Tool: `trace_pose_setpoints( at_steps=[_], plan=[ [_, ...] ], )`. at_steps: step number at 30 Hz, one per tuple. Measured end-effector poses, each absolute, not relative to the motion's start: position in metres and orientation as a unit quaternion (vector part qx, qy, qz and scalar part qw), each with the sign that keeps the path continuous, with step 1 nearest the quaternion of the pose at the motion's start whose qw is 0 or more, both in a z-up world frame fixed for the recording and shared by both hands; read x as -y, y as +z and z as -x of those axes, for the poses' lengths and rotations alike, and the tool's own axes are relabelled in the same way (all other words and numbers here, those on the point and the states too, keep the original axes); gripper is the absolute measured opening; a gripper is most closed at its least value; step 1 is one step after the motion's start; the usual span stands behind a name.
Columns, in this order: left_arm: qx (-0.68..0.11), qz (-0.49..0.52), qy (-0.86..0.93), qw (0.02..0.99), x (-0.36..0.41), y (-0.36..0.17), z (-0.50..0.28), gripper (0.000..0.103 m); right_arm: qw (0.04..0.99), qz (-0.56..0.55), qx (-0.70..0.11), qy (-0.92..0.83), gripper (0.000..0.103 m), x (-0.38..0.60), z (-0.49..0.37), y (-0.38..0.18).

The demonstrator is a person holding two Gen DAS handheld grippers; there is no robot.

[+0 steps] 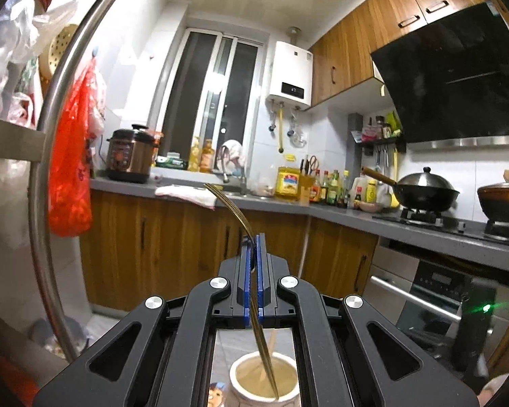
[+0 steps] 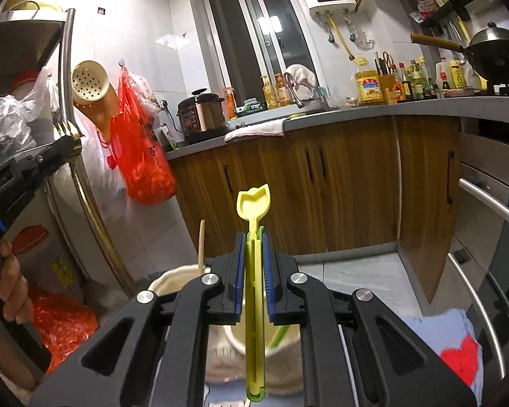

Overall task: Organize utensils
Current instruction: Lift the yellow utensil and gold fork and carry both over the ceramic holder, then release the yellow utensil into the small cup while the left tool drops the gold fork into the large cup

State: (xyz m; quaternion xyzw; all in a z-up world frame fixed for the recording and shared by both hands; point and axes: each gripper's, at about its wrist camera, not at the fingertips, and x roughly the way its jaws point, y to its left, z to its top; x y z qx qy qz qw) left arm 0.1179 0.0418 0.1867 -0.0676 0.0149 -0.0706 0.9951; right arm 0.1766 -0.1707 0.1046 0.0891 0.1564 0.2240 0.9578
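Left wrist view: left tongs (image 1: 253, 257) clamp a gold fork (image 1: 251, 254), handle reaching into the cup (image 1: 241, 369); right tongs (image 2: 253, 261) pinch a yellow utensil (image 2: 253, 271) above it. Both seem unreleased.

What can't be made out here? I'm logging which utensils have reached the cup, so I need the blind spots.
- Left wrist view: the gold fork handle's lower end inside the cup is blurred; the left tool body covers the cup's surroundings.
- Right wrist view: the right tool hides most of the cup, so its contents can't be counted.
- Right wrist view: the yellow plastic utensil's lower end is covered by a green piece.
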Motion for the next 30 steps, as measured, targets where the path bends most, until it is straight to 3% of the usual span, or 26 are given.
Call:
trace_pose_setpoints(
  at_steps=[9,30],
  plan=[
    [-0.001,0.057,-0.068,0.996,-0.040,0.190,-0.129,0.003,0.955,-0.116,-0.160,0.221,0.010,0.156,-0.210,0.092],
    [-0.113,0.034,-0.081,0.990,-0.040,0.128,-0.164,0.003,0.966,-0.065,-0.152,0.197,0.010,0.132,-0.222,0.055]
  ],
)
